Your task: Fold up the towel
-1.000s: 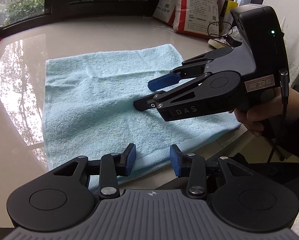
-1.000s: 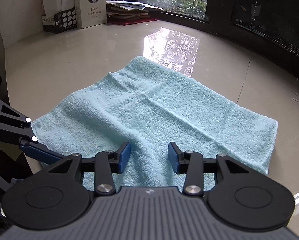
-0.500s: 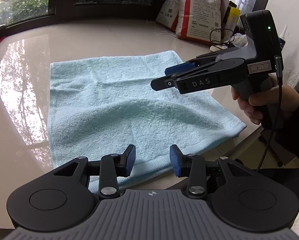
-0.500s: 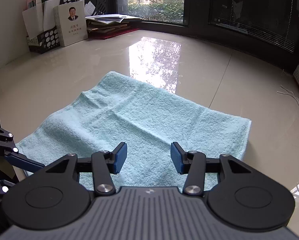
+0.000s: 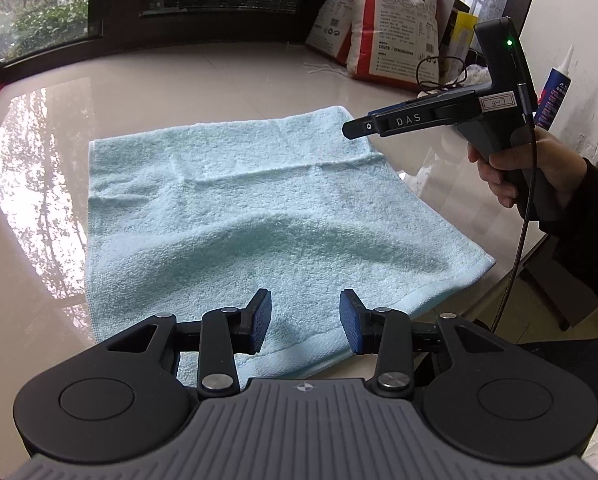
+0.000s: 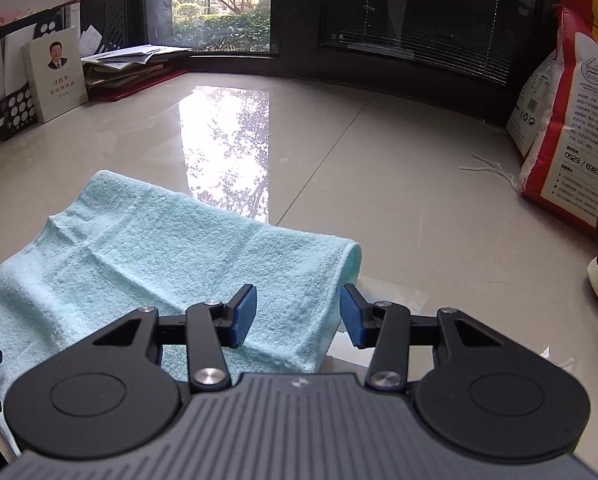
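A light blue towel [image 5: 235, 208] lies folded on the glossy table, with a raised wrinkle across its middle. It also shows in the right wrist view [image 6: 159, 256]. My left gripper [image 5: 304, 322] is open and empty, low over the towel's near edge. My right gripper [image 6: 297, 314] is open and empty, above the towel's right edge near its far corner. In the left wrist view the right gripper [image 5: 353, 130] is seen from the side, held above the towel's far right corner.
Rice bags [image 5: 379, 28] and a cable stand at the table's far right; they show in the right wrist view [image 6: 571, 120]. Books and file holders [image 6: 55, 76] stand at the far left. The table edge [image 5: 511, 264] runs just right of the towel.
My right gripper has lifted off the towel's middle and swung right to its far right corner. The left gripper has stayed over the near edge. The towel is unmoved.
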`<move>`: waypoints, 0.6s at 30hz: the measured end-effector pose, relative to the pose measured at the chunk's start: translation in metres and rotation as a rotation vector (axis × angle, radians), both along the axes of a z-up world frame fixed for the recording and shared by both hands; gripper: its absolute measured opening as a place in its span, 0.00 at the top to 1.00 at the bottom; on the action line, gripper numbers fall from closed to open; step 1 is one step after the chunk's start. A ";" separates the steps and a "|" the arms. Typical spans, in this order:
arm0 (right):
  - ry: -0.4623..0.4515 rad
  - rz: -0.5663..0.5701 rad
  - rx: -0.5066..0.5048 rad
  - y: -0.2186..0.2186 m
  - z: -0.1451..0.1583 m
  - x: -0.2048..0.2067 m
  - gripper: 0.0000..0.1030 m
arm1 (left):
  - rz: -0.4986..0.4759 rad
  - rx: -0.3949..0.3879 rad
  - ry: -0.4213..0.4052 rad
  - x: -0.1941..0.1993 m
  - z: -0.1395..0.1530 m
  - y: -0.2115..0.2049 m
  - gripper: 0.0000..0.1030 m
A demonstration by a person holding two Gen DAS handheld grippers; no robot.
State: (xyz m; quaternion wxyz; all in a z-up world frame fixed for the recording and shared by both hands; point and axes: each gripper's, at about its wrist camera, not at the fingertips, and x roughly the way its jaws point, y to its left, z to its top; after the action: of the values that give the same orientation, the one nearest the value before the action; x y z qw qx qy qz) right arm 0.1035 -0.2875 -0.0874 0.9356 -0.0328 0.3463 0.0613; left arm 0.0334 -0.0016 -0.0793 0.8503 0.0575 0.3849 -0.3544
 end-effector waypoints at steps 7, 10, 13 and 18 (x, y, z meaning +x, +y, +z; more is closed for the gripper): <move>0.040 -0.010 0.034 -0.012 -0.012 0.024 0.70 | -0.019 0.023 0.015 -0.003 -0.006 0.002 0.60; 0.061 0.003 0.064 -0.014 -0.016 0.030 0.81 | -0.022 0.023 0.015 -0.005 -0.006 0.004 0.60; 0.059 0.008 0.068 -0.012 -0.016 0.032 0.88 | -0.020 0.020 0.016 -0.007 -0.006 0.006 0.60; 0.001 -0.030 0.050 -0.017 -0.006 0.030 0.92 | -0.017 0.017 0.019 -0.008 -0.006 0.008 0.60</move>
State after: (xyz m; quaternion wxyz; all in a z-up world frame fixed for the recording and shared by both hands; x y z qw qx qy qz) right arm 0.1336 -0.3044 -0.0935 0.9367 -0.0040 0.3456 0.0559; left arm 0.0258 0.0060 -0.0854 0.8430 0.0646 0.3954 -0.3590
